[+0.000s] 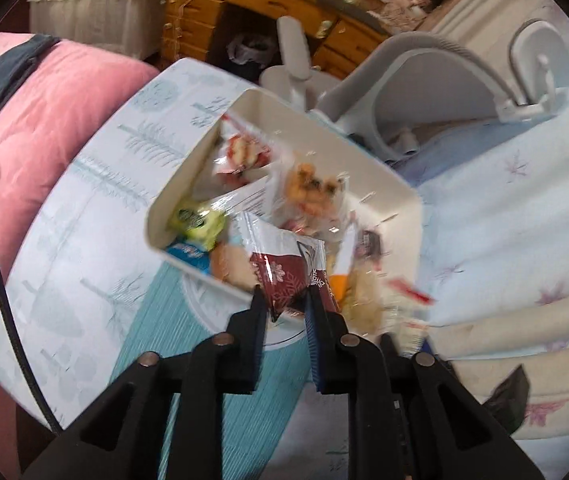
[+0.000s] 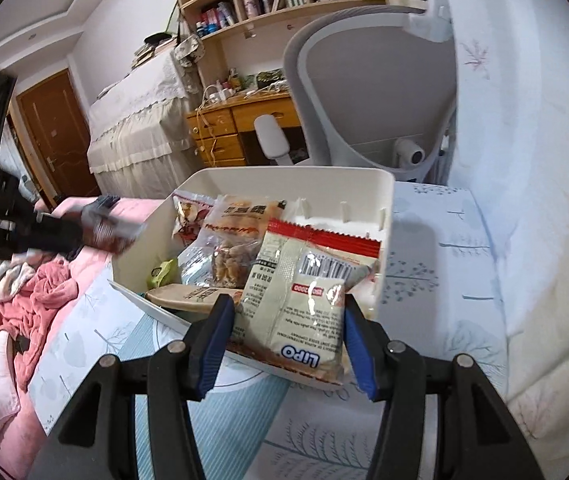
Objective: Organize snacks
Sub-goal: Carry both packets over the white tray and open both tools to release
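A white plastic bin (image 1: 400, 216) (image 2: 384, 200) holding several snack packets sits on a small table with a tree-print cloth. My left gripper (image 1: 284, 300) is shut on a dark red snowflake-print packet (image 1: 280, 276) and holds it over the bin's near rim. My right gripper (image 2: 284, 312) is shut on a cream LIPO packet (image 2: 300, 316) with a red top edge, just over the bin's near edge. Inside the bin lie a green packet (image 1: 200, 222), a red-and-white packet (image 1: 240, 152) and a clear bag of brown snacks (image 2: 236, 240). The left view is motion-blurred.
A pink quilt (image 1: 56, 120) lies left of the table. A grey office chair (image 2: 376, 92) stands behind the bin, with a wooden desk (image 2: 236, 128) beyond. A white floral bedcover (image 2: 532, 200) rises on the right. The left gripper shows blurred at left in the right wrist view (image 2: 104, 228).
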Available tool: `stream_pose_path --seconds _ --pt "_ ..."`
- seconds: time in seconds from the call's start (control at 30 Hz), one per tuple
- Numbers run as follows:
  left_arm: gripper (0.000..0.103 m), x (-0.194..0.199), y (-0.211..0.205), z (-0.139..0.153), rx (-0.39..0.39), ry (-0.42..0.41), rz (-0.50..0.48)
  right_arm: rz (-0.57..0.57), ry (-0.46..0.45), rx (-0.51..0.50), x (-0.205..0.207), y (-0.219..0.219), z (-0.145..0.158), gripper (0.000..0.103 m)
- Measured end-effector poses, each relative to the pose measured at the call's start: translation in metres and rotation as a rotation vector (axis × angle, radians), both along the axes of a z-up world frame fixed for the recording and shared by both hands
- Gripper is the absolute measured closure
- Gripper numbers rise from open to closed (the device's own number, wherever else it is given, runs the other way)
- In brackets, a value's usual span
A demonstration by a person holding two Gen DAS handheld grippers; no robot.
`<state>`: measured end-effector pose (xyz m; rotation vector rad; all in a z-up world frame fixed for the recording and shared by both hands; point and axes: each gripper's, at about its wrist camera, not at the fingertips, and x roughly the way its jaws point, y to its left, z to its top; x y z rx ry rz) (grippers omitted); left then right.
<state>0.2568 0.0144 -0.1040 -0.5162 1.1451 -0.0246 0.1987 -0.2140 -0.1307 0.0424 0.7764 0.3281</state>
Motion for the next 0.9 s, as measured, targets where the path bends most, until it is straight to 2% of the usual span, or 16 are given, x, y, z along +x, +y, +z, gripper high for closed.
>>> stream_pose_path --seconds 0.07,0.13,0.27,0.37,0.43,0.6,0.8,0.9 --pt "0.051 0.004 0.0 -0.001 0.021 0.005 0.005 0.021 0.029 -0.025 0.003 0.008 -0.004 0.041" --pt "0.035 0.002 0.001 -0.002 0.047 0.013 0.016 0.037 0.046 -0.015 0.002 0.011 -0.004 0.033" --pt "0.033 -0.009 0.001 -0.009 0.085 0.042 0.002 0.03 0.059 -0.023 -0.002 0.015 -0.002 0.026" --pt "0.031 -0.019 0.002 -0.015 0.114 0.069 -0.018 0.017 0.108 -0.006 -0.003 0.015 -0.003 0.024" --pt "0.026 -0.029 0.003 -0.019 0.137 0.082 -0.035 -0.003 0.144 0.008 -0.006 0.013 -0.004 0.024" --pt "0.024 -0.047 0.007 -0.026 0.146 0.097 -0.085 -0.05 0.177 0.046 -0.022 0.007 0.005 0.017" --pt "0.022 -0.068 0.015 -0.016 0.192 0.047 -0.129 -0.098 0.232 0.028 -0.045 0.008 0.015 0.012" --pt "0.019 -0.08 0.023 -0.005 0.199 0.014 -0.155 -0.119 0.27 -0.015 -0.059 0.016 0.022 0.011"
